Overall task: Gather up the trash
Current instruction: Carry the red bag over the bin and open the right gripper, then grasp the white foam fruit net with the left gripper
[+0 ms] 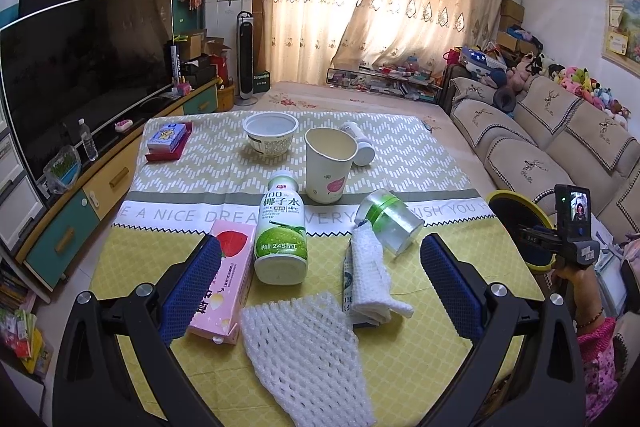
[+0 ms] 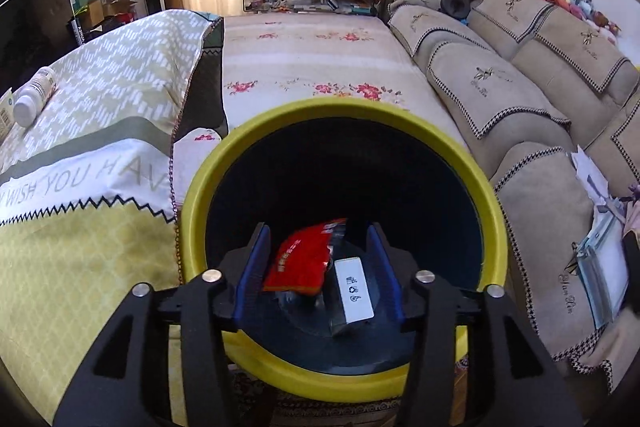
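A: Entry. The red wrapper (image 2: 304, 261) sits inside the yellow-rimmed bin (image 2: 496, 195), beside a clear packet with a white label (image 2: 354, 289). The right gripper (image 2: 320, 263) hangs over the bin mouth, jaws parted to about half their reach. The pads do not touch the wrapper, so I judge it released. Whether it has reached the bottom I cannot tell.

B: Risk there?

A: Low. The jaws dip below the rim; a careless pull-out could knock the bin and tip it off balance.

B: And what remains outside the bin?

A: Plenty, all on the worktop (image 1: 400, 359) to the bin's left. Nearest it is a clear cylinder with green tape (image 1: 390, 223), tilted. Further from the bin: a folded white cloth (image 1: 374, 275), a foam fruit net (image 1: 308, 351), a coconut-water bottle (image 1: 280, 231) on its side, a pink carton (image 1: 222, 279), a paper cup (image 1: 328, 167) upright. The left gripper (image 1: 320, 283) hovers above these, jaws wide, empty.

B: Likely failure?

A: The bottle and cylinder are round and could roll if nudged. The net is soft; a shallow pinch may slip. The cup could topple.
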Tool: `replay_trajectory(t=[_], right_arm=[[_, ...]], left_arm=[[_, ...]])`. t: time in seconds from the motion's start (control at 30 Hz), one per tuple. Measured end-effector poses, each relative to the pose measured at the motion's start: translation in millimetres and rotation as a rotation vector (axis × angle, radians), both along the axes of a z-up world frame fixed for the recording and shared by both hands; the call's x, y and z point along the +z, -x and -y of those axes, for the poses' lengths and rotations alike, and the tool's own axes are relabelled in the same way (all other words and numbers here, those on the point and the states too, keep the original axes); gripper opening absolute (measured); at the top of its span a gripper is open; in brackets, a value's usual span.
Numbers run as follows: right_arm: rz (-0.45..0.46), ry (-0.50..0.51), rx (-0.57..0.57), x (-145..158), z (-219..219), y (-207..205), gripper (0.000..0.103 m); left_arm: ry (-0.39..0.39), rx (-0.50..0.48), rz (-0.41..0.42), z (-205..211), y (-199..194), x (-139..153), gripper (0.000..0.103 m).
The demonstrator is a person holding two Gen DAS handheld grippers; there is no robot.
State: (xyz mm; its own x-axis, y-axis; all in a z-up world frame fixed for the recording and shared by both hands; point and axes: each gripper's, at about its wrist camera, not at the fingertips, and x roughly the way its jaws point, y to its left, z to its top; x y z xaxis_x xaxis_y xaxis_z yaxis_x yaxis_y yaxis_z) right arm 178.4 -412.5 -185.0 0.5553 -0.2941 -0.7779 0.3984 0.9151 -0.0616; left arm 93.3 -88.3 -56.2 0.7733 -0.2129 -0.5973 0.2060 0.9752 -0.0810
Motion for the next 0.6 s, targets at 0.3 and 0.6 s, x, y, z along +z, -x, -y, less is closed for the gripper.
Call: replay_trajectory(t=[0.3, 0.6], right_arm=[[0.096, -0.017, 0.015, 34.1, -22.7, 31.9, 0.052], [0.183, -0.066, 0.063, 57.8, -49.4, 64.1, 0.056]], left_arm=[[-0.049, -0.008, -0.053, 6.8, 6.6, -20.0, 0.098], [-0.122, 0.012, -0.182, 13.3, 17.6, -64.4, 0.098]])
